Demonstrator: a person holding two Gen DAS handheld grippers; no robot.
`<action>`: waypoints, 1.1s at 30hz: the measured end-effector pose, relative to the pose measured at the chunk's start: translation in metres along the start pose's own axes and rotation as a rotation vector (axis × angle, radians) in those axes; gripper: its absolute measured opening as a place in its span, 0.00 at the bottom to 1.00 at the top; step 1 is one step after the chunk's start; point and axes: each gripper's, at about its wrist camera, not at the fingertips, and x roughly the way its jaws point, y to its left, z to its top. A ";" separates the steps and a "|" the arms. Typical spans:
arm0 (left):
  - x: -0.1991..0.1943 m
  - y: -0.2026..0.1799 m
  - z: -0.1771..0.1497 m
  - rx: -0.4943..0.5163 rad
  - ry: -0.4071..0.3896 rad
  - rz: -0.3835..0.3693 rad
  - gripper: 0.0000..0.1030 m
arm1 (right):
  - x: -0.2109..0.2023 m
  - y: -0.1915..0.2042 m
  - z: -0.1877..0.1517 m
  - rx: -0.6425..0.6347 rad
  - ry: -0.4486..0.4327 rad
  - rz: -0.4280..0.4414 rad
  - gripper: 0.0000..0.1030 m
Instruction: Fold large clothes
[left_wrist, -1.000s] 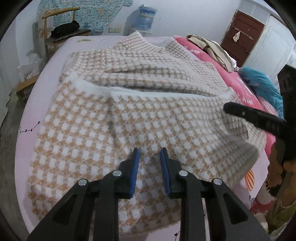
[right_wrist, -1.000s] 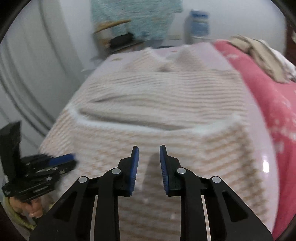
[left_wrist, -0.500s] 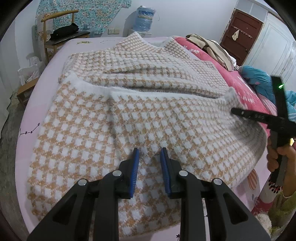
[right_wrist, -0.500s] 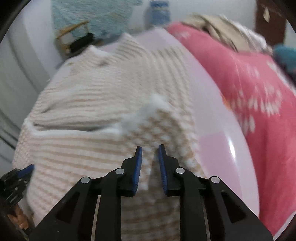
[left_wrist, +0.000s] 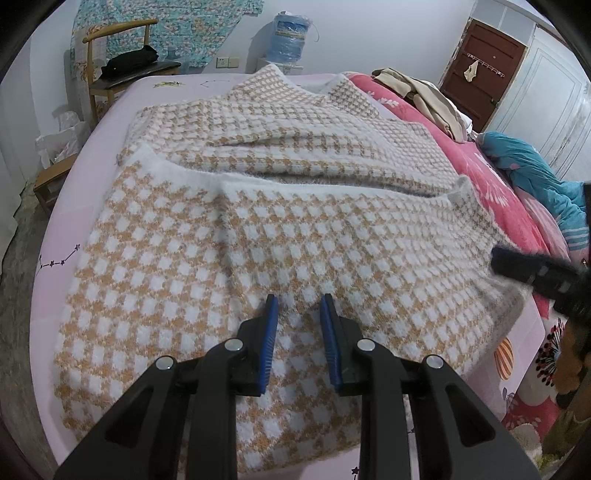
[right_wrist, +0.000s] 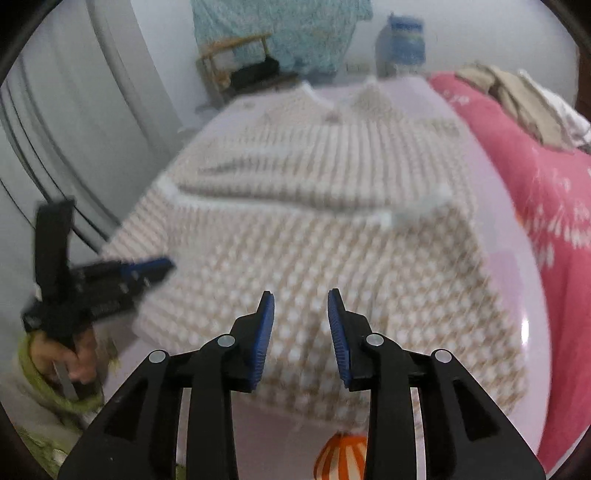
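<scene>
Hem fold on the checked sweater (left_wrist: 280, 229) looks done; we hold left gripper (left_wrist: 297, 314) and right gripper (right_wrist: 300, 317) apart, empty. Next: grab the side edges.

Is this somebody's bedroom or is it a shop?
Most likely a bedroom in a home. A checked sweater lies spread on a wide bed with a pink sheet, a wooden chair stands by the wall, and a brown door with hooks is in the corner.

Left gripper (left_wrist: 296, 312) hovers agape over the folded checkered sweater (left_wrist: 258, 229).
</scene>
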 end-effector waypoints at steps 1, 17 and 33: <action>0.000 0.000 0.000 0.001 0.001 0.000 0.22 | 0.009 -0.003 -0.006 0.014 0.034 -0.021 0.29; 0.000 0.000 0.000 0.000 0.004 0.001 0.22 | 0.016 0.034 -0.018 -0.097 0.074 0.035 0.29; -0.024 -0.006 0.001 0.052 -0.048 0.000 0.23 | 0.026 0.042 -0.012 -0.145 0.078 0.072 0.25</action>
